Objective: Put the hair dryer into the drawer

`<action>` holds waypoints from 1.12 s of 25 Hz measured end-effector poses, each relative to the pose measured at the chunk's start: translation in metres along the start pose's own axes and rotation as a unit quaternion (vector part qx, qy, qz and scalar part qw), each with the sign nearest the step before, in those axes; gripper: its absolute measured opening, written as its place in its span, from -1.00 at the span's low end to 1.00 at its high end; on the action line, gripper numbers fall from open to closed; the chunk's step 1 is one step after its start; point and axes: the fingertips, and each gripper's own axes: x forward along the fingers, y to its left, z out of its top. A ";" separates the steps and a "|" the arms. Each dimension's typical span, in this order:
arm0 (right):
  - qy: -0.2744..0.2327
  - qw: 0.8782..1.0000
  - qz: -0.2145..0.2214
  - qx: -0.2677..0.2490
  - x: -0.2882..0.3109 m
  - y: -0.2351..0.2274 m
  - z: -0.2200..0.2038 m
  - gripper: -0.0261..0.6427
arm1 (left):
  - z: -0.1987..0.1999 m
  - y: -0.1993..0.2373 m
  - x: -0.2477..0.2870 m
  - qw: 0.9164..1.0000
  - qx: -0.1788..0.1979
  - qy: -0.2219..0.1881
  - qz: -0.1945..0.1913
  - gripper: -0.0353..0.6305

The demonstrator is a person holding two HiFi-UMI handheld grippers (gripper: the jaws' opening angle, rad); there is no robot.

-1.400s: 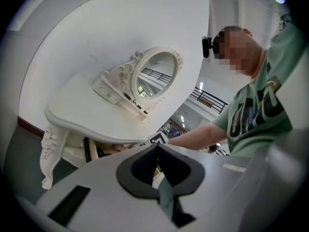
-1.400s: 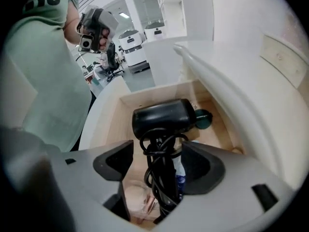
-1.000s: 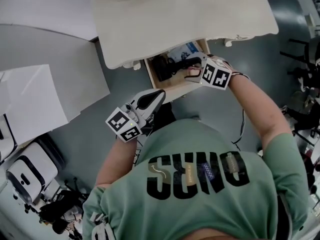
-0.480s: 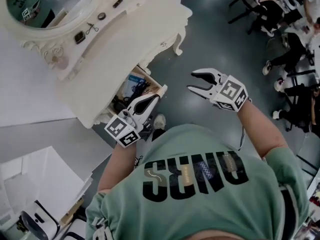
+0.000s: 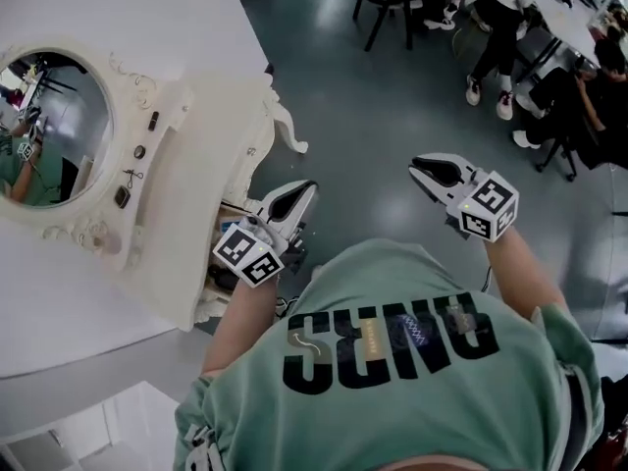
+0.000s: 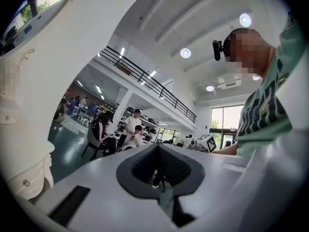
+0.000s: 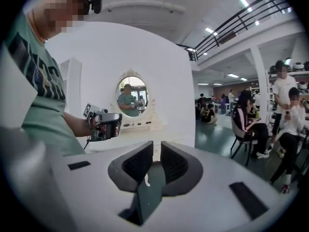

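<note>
The hair dryer cannot be picked out for certain. The one open drawer (image 5: 235, 211) sits under the edge of the cream tabletop (image 5: 196, 155), mostly covered by the left hand-held gripper (image 5: 294, 196). It shows only a sliver of dark contents, too cramped to tell shape or colour apart. Neither gripper holds the hair dryer.

There are two hand-held grippers, both raised in front of the person's green shirt (image 5: 392, 361) and well apart from each other. The left one's pads meet, with nothing caught between them. The right hand-held gripper (image 5: 424, 170) has just been closing. Its ribbed pads stand a narrow slit apart with nothing between them.

One oval mirror (image 5: 54, 126) in a carved frame stands on the tabletop. Four small dark items (image 5: 139, 151) lie in a row on the ledge before it. At least three seated people (image 5: 491, 27) show on chairs across the grey floor (image 5: 373, 106).
</note>
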 end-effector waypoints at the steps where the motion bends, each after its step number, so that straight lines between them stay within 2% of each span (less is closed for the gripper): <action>1: -0.008 1.000 -0.016 0.005 -0.012 -0.005 0.000 -0.84 | 0.001 -0.006 0.009 1.000 0.002 0.002 -0.008 -0.86; 3: -0.022 0.999 -0.041 0.015 -0.031 -0.012 -0.002 -0.93 | 0.001 -0.018 0.023 1.000 0.006 0.006 -0.022 -0.86; 5: -0.034 0.998 -0.052 0.032 -0.046 -0.016 -0.004 -0.94 | -0.002 -0.028 0.033 0.999 0.010 0.012 -0.030 -0.86; 13: -0.056 0.993 -0.053 0.085 -0.056 -0.020 -0.010 -0.94 | -0.014 -0.036 0.032 0.999 0.008 0.024 -0.033 -0.86; 28: -0.042 0.998 -0.027 0.046 -0.049 -0.010 -0.006 -0.94 | -0.014 -0.038 0.027 1.000 0.008 0.023 -0.020 -0.86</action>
